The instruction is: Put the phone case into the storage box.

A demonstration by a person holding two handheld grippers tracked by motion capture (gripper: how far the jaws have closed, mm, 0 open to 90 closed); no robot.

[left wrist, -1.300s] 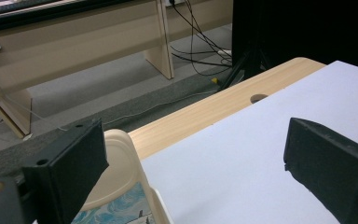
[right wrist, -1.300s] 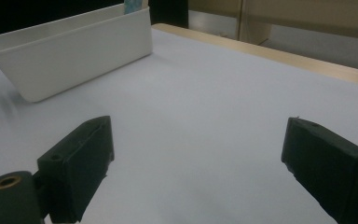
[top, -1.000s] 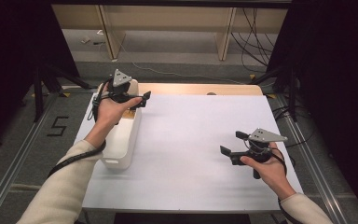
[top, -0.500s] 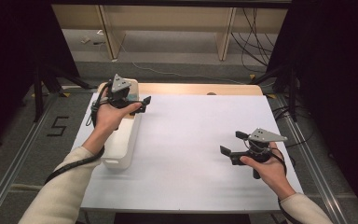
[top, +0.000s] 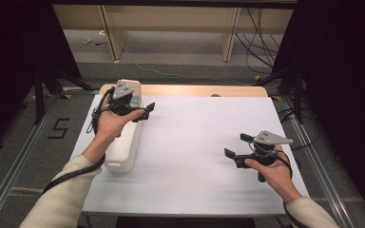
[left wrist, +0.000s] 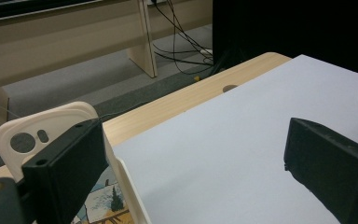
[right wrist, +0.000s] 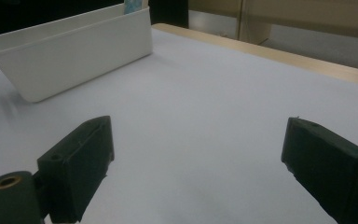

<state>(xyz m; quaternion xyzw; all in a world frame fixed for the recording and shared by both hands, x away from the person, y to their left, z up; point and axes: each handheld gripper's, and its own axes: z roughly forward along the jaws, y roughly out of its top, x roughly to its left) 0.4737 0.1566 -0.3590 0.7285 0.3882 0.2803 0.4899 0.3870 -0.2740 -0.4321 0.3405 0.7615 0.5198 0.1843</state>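
Observation:
A long white plastic bin (top: pixel 123 145) lies along the left side of the white-covered table (top: pixel 195 142). My left gripper (top: pixel 145 112) hovers over the bin's far end, open, with nothing between its jaws. In the left gripper view (left wrist: pixel 196 140) the bin's end wall with its handle holes (left wrist: pixel 32 135) stands by the left jaw, and a picture card (left wrist: pixel 103 198) lies inside the bin. My right gripper (top: pixel 236 145) is open and empty above the table's right side. In the right gripper view (right wrist: pixel 200 135) it faces the bin (right wrist: pixel 74 51), from which something blue (right wrist: pixel 133 5) sticks up.
A strip of bare wood (top: pixel 195 90) runs along the table's far edge, with a small round hole (top: pixel 215 95) in it. Beyond it are a grey floor, cables (top: pixel 261 33) and wooden shelf legs (top: pixel 230 38). Metal rails (top: pixel 323 175) flank the table.
My left gripper has sunk and shifted slightly toward the near side over the bin. The right gripper has stayed where it was.

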